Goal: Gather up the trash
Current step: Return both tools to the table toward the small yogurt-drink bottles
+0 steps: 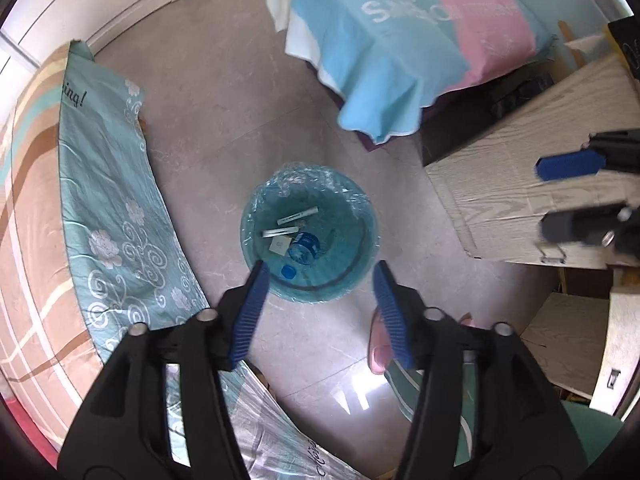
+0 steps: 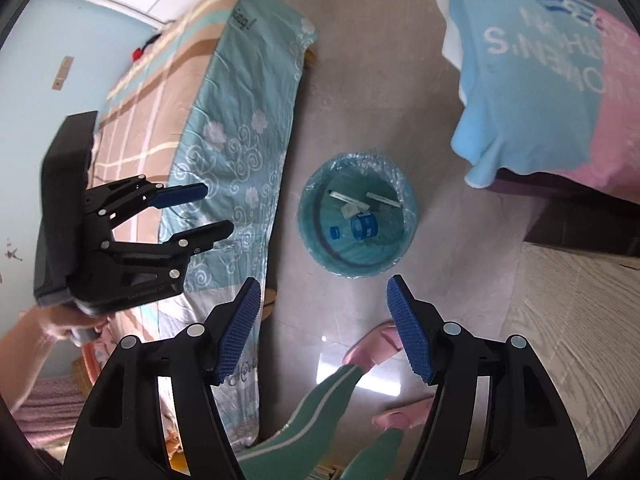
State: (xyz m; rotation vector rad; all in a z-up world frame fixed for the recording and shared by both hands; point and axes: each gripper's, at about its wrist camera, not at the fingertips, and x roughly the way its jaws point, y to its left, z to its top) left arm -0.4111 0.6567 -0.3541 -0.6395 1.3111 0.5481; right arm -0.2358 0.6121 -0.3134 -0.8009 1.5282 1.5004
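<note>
Drop step looks done: both grippers hang above the lined bin (image 1: 310, 232) on the floor, left gripper (image 1: 320, 280) and right gripper (image 2: 324, 300) with jaws apart, nothing between them. Trash already inside: blue bottle (image 1: 305, 247), 2 white strips. Next, go find more litter.

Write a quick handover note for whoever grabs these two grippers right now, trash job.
Left gripper: open, nothing between its fingers, pointing down over the bin.
Right gripper: open, empty, aimed at the bin from beside the desk.
Bin: on the floor between the two beds, lined with a clear bag. Inside: a blue bottle, its cap, two white strips, a small paper scrap.
Done: that trash is in the bin.
Left: no loose trash shows on the floor in view; check elsewhere.
</note>
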